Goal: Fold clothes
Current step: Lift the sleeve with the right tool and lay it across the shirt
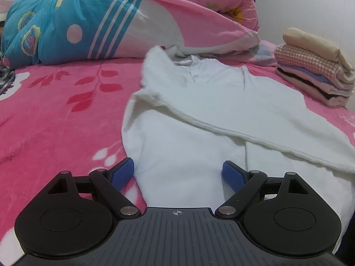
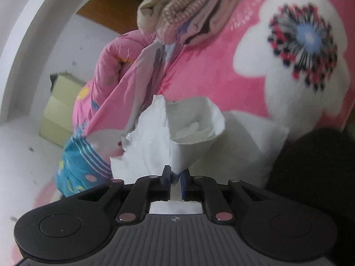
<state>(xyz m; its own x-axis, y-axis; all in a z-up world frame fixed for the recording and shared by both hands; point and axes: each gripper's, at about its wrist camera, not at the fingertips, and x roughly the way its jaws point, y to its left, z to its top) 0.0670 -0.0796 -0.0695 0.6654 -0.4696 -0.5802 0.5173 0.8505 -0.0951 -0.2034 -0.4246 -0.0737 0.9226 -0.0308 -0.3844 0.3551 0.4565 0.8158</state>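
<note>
Shirt [image 1: 199, 115] lies lengthwise, collar pointing away toward the quilt [image 1: 111, 22].

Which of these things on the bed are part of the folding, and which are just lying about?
Part of the job:
- white garment
- stack of folded clothes
- left hand-held gripper, open
- right hand-held gripper, white cloth between its pads

Lying about:
- pink and blue quilt
- pink blanket
</note>
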